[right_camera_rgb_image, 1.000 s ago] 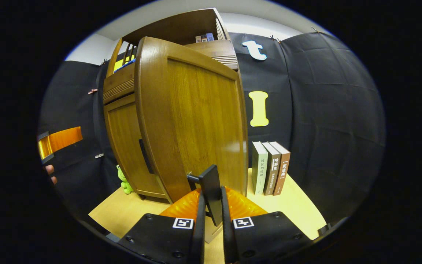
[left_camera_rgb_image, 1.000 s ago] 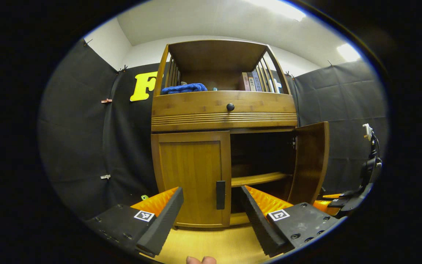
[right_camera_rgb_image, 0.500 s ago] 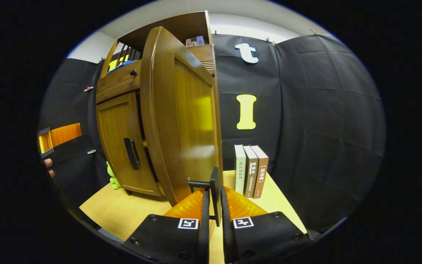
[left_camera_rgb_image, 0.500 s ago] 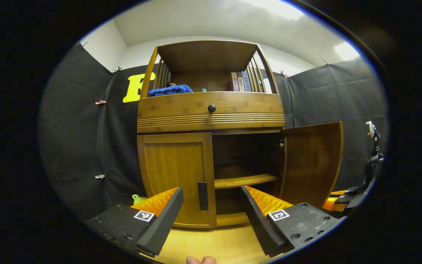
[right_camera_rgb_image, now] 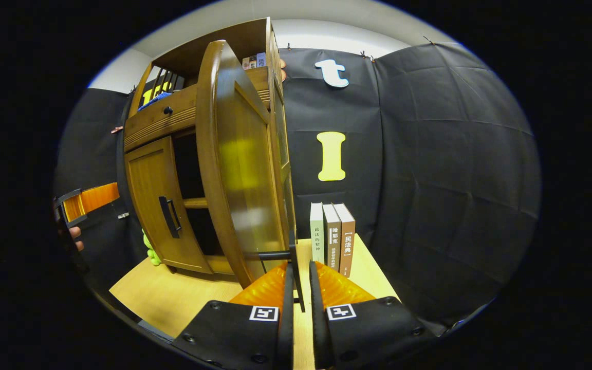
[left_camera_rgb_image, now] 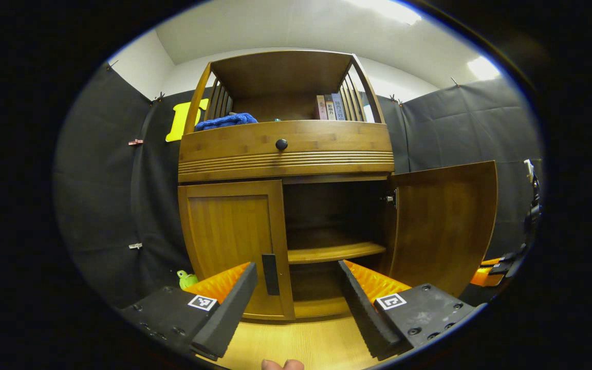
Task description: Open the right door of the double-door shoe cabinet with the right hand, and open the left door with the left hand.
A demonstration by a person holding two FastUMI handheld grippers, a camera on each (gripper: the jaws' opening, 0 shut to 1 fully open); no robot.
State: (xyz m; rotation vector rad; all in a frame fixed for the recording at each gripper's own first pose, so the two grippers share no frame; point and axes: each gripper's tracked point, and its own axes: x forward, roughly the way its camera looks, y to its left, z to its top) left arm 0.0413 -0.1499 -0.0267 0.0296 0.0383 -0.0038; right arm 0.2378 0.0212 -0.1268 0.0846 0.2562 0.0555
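The wooden shoe cabinet [left_camera_rgb_image: 285, 154] stands on a yellow table. Its right door [left_camera_rgb_image: 442, 226] is swung wide open, showing a dark inside with a shelf [left_camera_rgb_image: 334, 252]. The left door [left_camera_rgb_image: 232, 241] is closed, its dark handle [left_camera_rgb_image: 270, 267] near the inner edge. My left gripper [left_camera_rgb_image: 296, 303] is open, a short way in front of that handle. In the right gripper view the right door [right_camera_rgb_image: 237, 164] shows nearly edge-on, and my right gripper [right_camera_rgb_image: 298, 303] is shut on its dark handle [right_camera_rgb_image: 296, 267]. The left door [right_camera_rgb_image: 157, 205] and its handle [right_camera_rgb_image: 168, 217] show behind.
Three books [right_camera_rgb_image: 333, 237] stand upright on the table right of the cabinet, by the black cloth wall. A green toy [left_camera_rgb_image: 187, 279] sits at the cabinet's left foot. A blue cloth [left_camera_rgb_image: 224, 121] and books [left_camera_rgb_image: 329, 107] lie on the top shelf. A drawer knob [left_camera_rgb_image: 281, 144] is above the doors.
The right door has swung further open, pulled by my right gripper on its handle. My left gripper view has shifted so the left door's handle sits closer between the fingers.
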